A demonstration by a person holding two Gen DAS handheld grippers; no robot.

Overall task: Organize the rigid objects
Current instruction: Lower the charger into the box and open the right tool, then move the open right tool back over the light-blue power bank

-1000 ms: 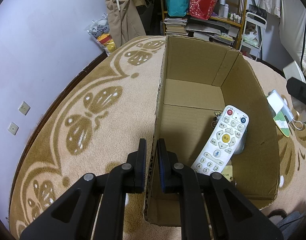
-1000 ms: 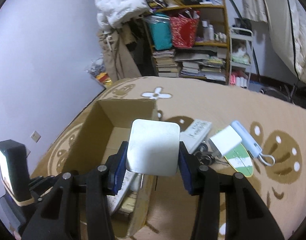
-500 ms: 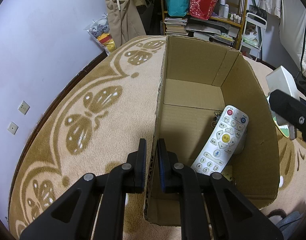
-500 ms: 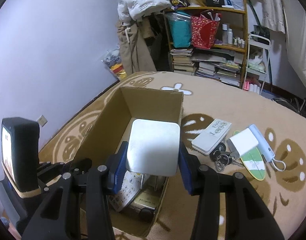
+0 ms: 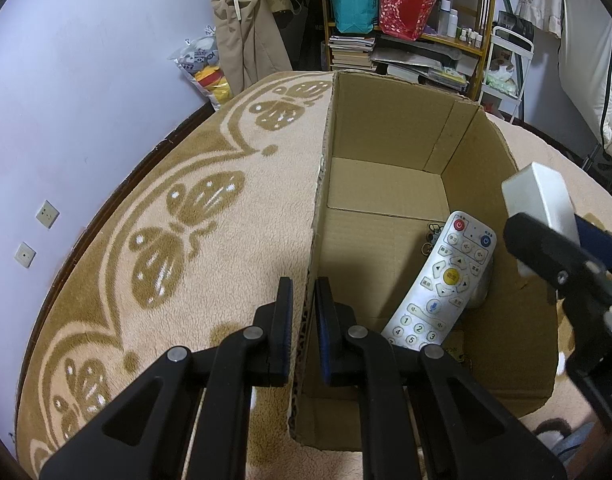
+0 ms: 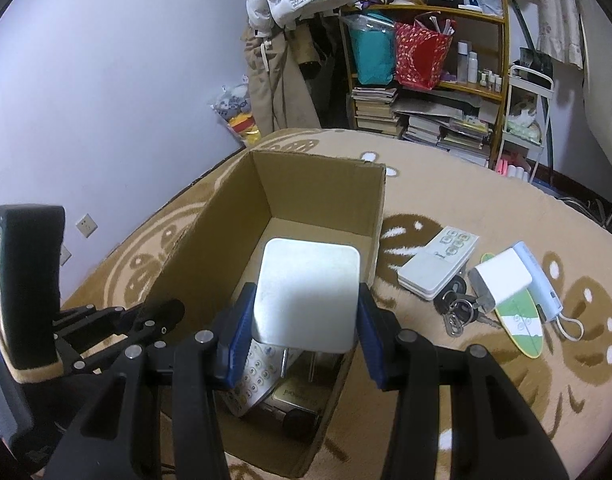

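Gripping a white square box (image 6: 306, 296) in the right hand-held gripper (image 6: 303, 330) above the cardboard box (image 6: 330, 188); left hand-held gripper (image 5: 303, 316) clamped on its wall.

The left gripper (image 5: 303, 316) is pinched tight, and the right gripper (image 6: 306, 334) at three o'clock squeezes something.

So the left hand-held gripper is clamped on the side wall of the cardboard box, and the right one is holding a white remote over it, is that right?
Not quite. The right hand-held gripper holds a plain white square block, not a remote, as the right wrist view shows. The white remote already lies inside the cardboard box. The left hand-held gripper is indeed clamped on its side wall.
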